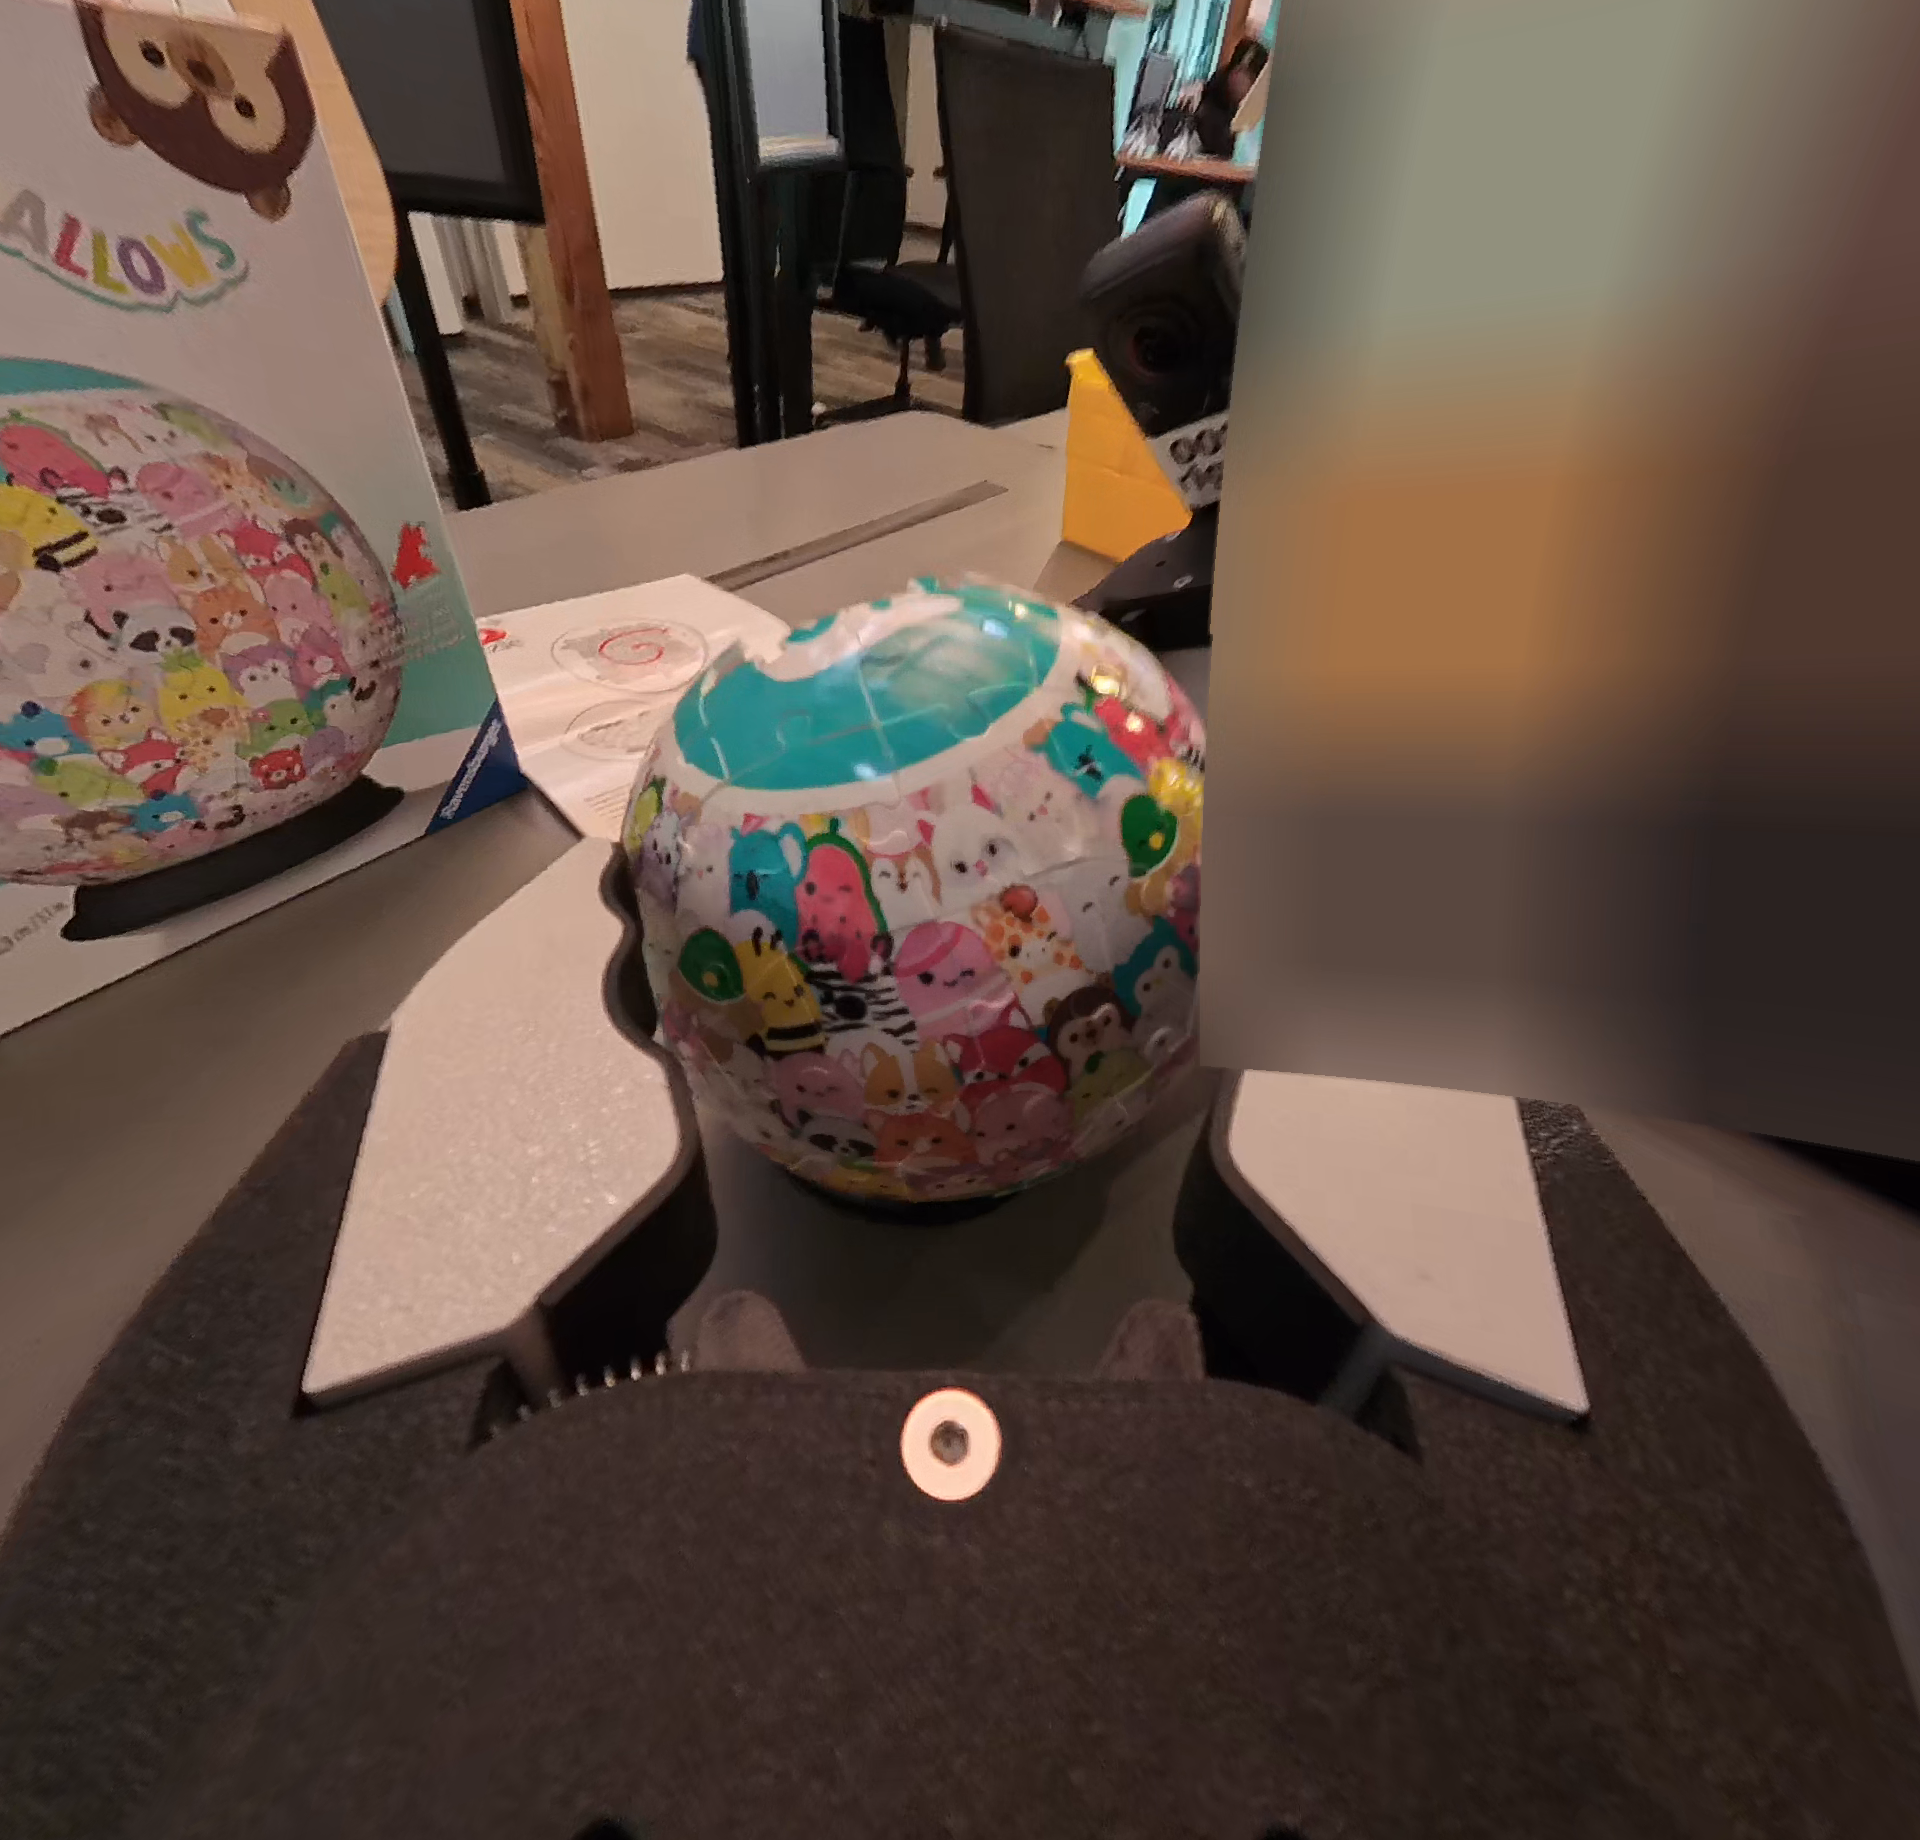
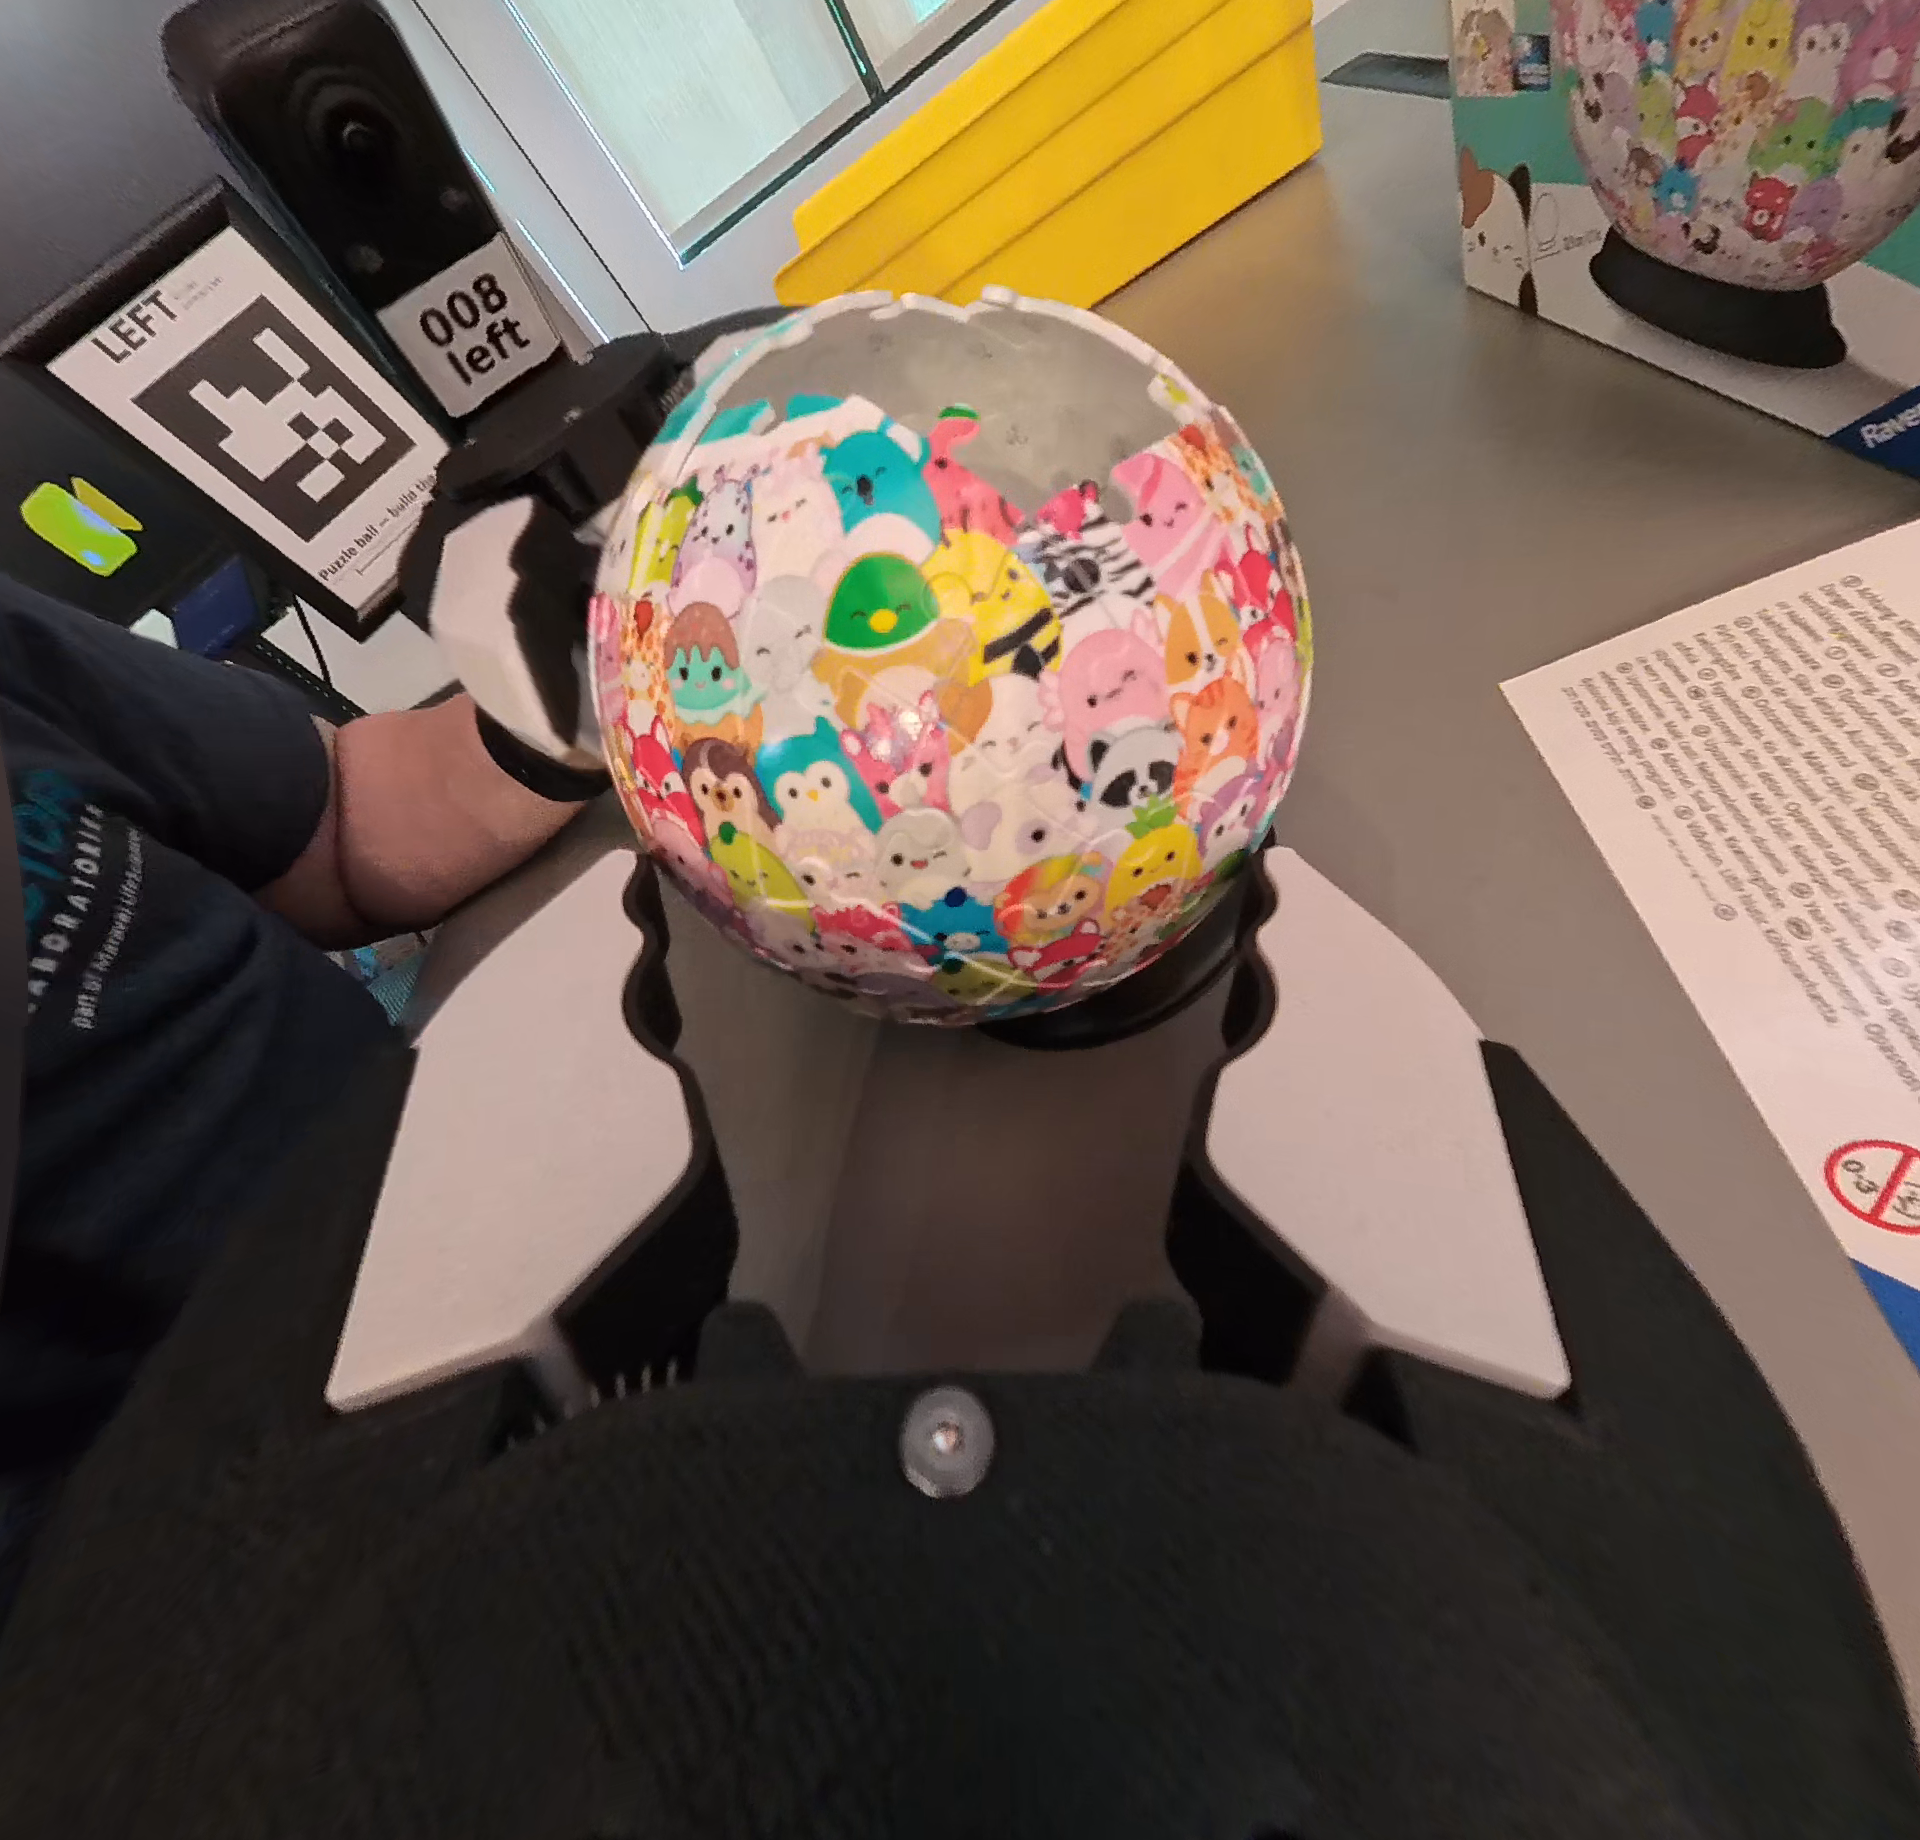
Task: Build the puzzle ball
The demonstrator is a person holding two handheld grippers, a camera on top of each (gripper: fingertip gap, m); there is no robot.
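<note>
Ball: puzzle ball [image 2: 951, 647] on black stand [image 2: 1122, 1001], gap at top.
Left gripper [image 1: 914, 959]: jaws wide, around ball.
Right gripper [image 2: 951, 917]: jaws wide, empty.

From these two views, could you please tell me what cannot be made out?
- Left wrist view: the puzzle ball's right side, behind a blurred patch.
- Right wrist view: the black stand, mostly under the ball.
- Right wrist view: the puzzle box, cut off by the edge.
</note>
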